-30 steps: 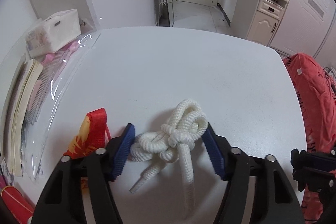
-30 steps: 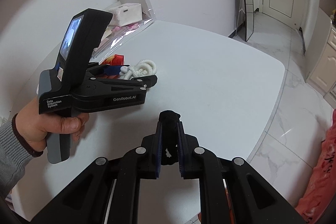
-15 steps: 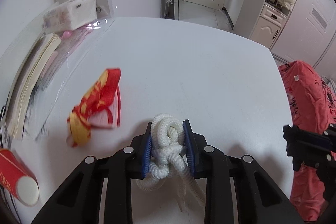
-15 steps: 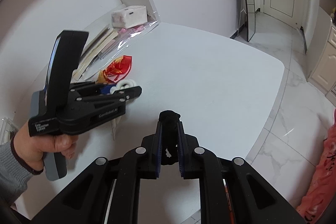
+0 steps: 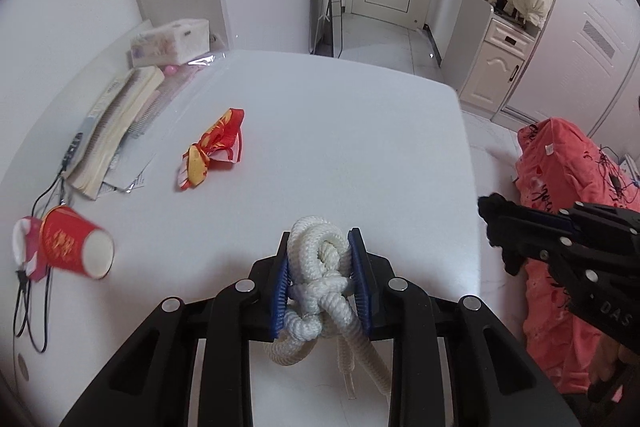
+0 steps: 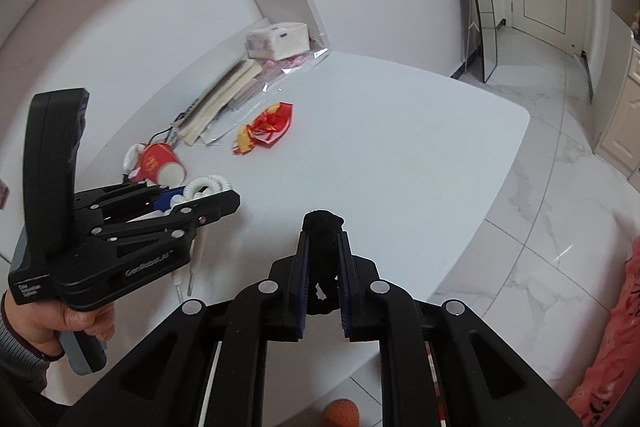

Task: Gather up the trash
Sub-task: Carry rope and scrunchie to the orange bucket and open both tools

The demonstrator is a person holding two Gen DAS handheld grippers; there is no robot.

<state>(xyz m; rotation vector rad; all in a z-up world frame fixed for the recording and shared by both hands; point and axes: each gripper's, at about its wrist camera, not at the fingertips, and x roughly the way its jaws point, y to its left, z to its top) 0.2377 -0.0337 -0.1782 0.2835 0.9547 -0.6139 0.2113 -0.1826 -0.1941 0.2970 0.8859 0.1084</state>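
Now we hold two pieces of trash at once, one in each gripper. Our left gripper (image 5: 322,281) has its blue pads (image 5: 281,287) pressed in narrow against a knotted white rope (image 5: 320,267), the knot bulging up between them while two loose ends hang down below the fingers toward the white table (image 5: 340,147). From the right wrist view we see the same left gripper (image 6: 204,195) held by our left hand (image 6: 76,319) above the near left part of the table, the rope (image 6: 206,185) peeking out at its tips and its ends dangling underneath.

Our right gripper (image 6: 323,267) is closed narrow on a small black wad (image 6: 322,227) that sticks out past the fingertips; we cannot tell what the wad is made of. In the left wrist view that gripper (image 5: 504,223) sits off to the right, beyond the table's edge, in front of a red quilted cloth (image 5: 560,179).

On the table we see a red and gold wrapper (image 5: 214,151) lying loose near the middle left, well apart from both grippers. A red paper cup (image 5: 76,247) lies on its side at the left edge, its mouth facing us, with a black cable (image 5: 24,299) trailing beside it. Farther back a stack of books (image 5: 116,123) and a tissue pack (image 5: 170,41) rest against the wall.
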